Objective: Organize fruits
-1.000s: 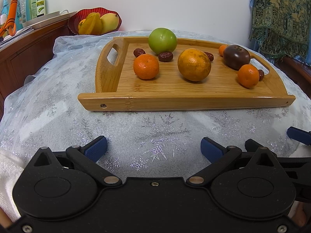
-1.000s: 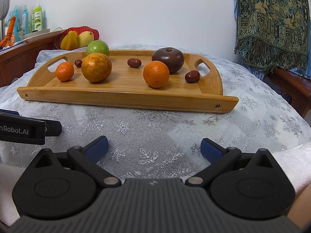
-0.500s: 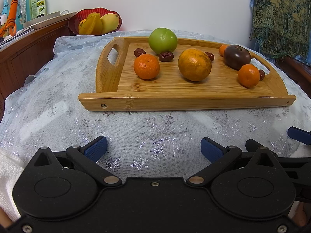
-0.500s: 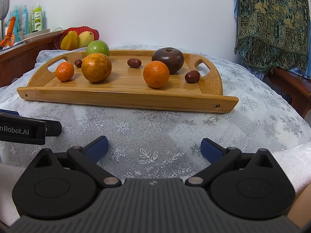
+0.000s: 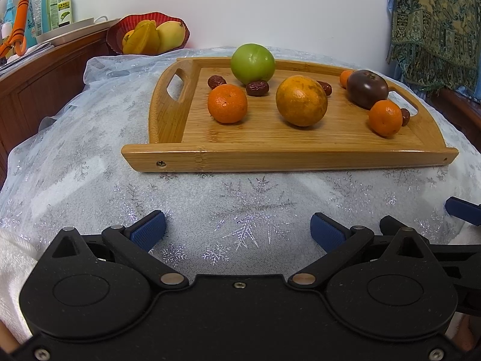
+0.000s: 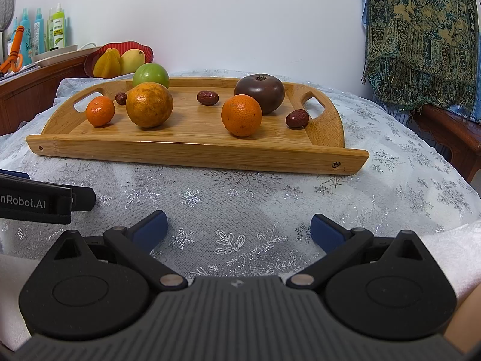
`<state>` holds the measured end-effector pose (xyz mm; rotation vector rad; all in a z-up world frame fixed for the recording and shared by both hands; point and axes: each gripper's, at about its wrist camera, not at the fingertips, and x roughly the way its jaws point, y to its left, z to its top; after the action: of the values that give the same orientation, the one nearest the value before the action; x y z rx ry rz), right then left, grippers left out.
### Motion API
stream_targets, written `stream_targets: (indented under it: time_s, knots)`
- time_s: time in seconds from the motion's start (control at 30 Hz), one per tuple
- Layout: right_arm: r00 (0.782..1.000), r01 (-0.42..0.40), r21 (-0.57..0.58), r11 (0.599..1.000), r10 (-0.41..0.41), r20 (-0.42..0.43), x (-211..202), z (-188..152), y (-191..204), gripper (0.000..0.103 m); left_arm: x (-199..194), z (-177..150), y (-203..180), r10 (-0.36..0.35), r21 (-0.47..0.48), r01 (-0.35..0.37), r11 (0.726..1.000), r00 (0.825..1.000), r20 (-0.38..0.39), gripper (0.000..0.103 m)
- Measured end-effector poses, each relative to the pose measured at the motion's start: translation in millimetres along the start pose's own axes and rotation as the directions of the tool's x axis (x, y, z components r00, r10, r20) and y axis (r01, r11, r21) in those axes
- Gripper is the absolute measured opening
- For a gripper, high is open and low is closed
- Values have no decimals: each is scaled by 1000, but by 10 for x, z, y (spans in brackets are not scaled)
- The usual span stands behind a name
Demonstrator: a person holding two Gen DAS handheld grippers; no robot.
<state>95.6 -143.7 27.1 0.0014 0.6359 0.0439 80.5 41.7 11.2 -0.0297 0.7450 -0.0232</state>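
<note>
Both the left gripper (image 5: 237,230) and right gripper (image 6: 237,228) sit spread and empty short of the bamboo tray (image 6: 195,150); each should approach a mandarin (image 6: 241,115) squarely, since it may roll.

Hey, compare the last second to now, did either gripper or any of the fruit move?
Nothing visibly changed. The left gripper and right gripper remain open and empty above the tablecloth, short of the wooden tray, and every fruit on it sits where it was.
</note>
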Motion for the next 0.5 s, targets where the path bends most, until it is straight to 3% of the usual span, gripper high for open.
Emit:
stream_targets:
  time_s: [0.5]
  knots:
    - [1000,0,0,1000,0,1,0,-4,1,103,1,-7,-17,3,3,-3,1000,1000,1,103]
